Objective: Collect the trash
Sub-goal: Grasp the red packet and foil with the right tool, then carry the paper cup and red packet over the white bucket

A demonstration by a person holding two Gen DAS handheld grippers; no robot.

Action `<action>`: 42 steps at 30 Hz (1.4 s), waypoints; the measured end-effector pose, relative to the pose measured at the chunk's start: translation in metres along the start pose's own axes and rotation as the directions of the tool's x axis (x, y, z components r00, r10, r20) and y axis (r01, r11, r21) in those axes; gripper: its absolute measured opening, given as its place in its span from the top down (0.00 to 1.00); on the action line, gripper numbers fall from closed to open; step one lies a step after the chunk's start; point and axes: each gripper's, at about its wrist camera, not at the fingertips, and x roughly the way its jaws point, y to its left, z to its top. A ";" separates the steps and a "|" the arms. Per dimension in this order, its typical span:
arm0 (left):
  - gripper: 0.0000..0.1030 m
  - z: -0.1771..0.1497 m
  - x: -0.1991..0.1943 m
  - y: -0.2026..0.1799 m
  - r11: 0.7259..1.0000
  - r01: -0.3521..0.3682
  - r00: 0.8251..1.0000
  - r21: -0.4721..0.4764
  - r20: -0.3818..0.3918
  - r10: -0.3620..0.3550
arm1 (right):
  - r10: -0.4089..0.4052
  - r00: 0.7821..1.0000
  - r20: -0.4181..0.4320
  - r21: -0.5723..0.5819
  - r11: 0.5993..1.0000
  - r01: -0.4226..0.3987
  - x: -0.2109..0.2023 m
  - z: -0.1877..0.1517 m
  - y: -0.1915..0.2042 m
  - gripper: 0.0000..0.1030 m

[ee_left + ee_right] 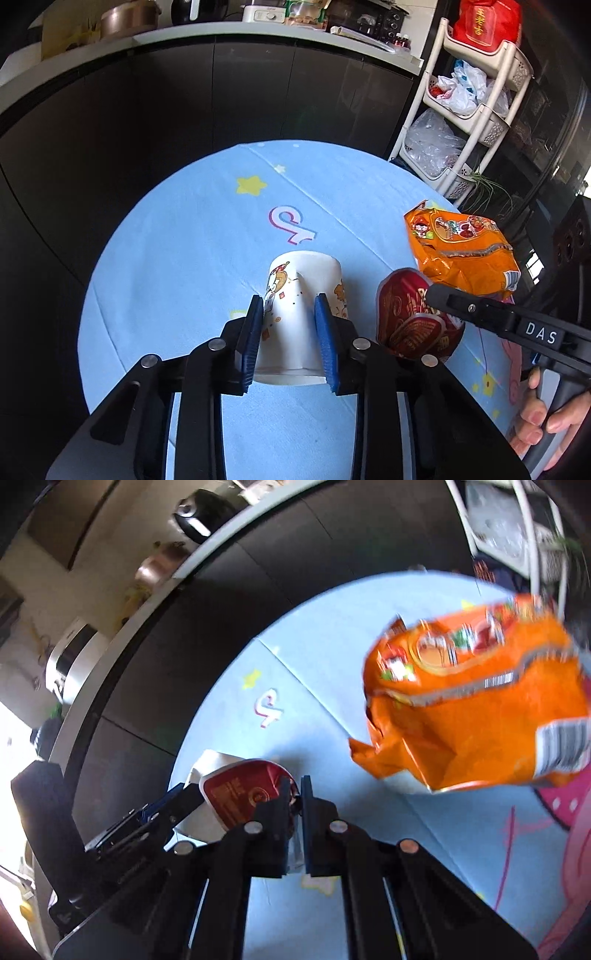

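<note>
Beside "DAS"-marked right tongs (295, 794) pinching a red wrapper (243, 794), left tongs (288, 314) clasp a paper cup (299, 310).

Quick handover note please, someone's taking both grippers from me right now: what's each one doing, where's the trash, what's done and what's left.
Left gripper: jaws closed on the paper cup, which lies on its side on the blue tablecloth.
Right gripper: jaws shut on the red wrapper, just right of the cup.
Orange snack bag: crumpled, loose on the cloth, untouched.
Done: two pieces gripped.
Left: bin both, then fetch the orange bag. No bin in view.
</note>
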 end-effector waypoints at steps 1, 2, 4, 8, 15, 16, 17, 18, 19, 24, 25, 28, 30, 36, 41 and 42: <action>0.75 0.000 -0.005 -0.003 1.000 -0.003 1.000 0.005 0.012 0.003 | -0.005 1.000 0.012 -0.015 1.000 0.005 -0.003 0.002 0.003 0.93; 0.76 0.001 -0.009 -0.004 1.000 -0.006 1.000 0.007 0.021 0.006 | -0.006 1.000 0.020 -0.024 1.000 0.006 -0.006 0.004 0.005 0.93; 0.76 0.005 -0.018 -0.008 1.000 -0.014 0.999 0.009 0.046 0.014 | -0.012 0.999 0.044 -0.038 0.999 0.014 -0.015 0.005 0.006 0.93; 0.76 0.014 -0.038 -0.021 0.999 -0.035 0.995 0.033 0.096 0.031 | -0.024 0.996 0.087 -0.052 0.998 0.028 -0.036 0.007 0.001 0.93; 0.76 0.031 -0.062 -0.070 0.992 -0.032 0.986 0.123 0.164 0.012 | -0.051 0.985 0.164 -0.025 0.998 0.056 -0.080 0.013 -0.023 0.93; 0.76 0.033 -0.064 -0.079 0.990 -0.026 0.985 0.137 0.172 0.002 | -0.056 0.983 0.176 -0.018 0.998 0.060 -0.088 0.014 -0.029 0.93; 0.76 0.035 -0.065 -0.088 0.988 -0.021 0.984 0.151 0.177 -0.006 | -0.062 0.980 0.189 -0.010 0.998 0.065 -0.096 0.014 -0.036 0.93; 0.76 0.037 -0.066 -0.094 0.987 -0.017 0.984 0.159 0.180 -0.012 | -0.066 0.978 0.197 -0.002 0.998 0.068 -0.102 0.014 -0.041 0.93; 0.76 0.038 -0.066 -0.103 0.985 -0.010 0.983 0.170 0.183 -0.022 | -0.073 0.975 0.210 0.010 0.997 0.072 -0.111 0.015 -0.049 0.93; 0.76 0.043 -0.066 -0.143 0.976 0.019 0.980 0.216 0.191 -0.062 | -0.099 0.961 0.256 0.057 0.995 0.087 -0.143 0.014 -0.080 0.93; 0.76 0.043 -0.065 -0.150 0.974 0.025 0.979 0.225 0.191 -0.069 | -0.105 0.959 0.265 0.066 0.994 0.091 -0.149 0.015 -0.086 0.93; 0.76 0.045 -0.063 -0.173 0.967 0.042 0.977 0.252 0.191 -0.092 | -0.132 0.945 0.298 0.090 0.990 0.110 -0.169 0.015 -0.108 0.93; 0.76 0.047 -0.061 -0.188 0.962 0.051 0.976 0.270 0.190 -0.105 | -0.139 0.941 0.310 0.106 0.988 0.111 -0.179 0.014 -0.120 0.93; 0.76 0.053 -0.049 -0.229 0.948 0.085 0.974 0.308 0.175 -0.145 | -0.186 0.924 0.333 0.152 0.978 0.142 -0.201 0.015 -0.160 0.93; 0.76 0.057 -0.034 -0.263 0.932 0.119 0.972 0.341 0.151 -0.179 | -0.228 0.912 0.341 0.201 0.965 0.167 -0.214 0.016 -0.193 0.93; 0.76 0.058 -0.032 -0.268 0.931 0.124 0.972 0.344 0.147 -0.184 | -0.236 0.910 0.342 0.210 0.963 0.171 -0.215 0.015 -0.198 0.93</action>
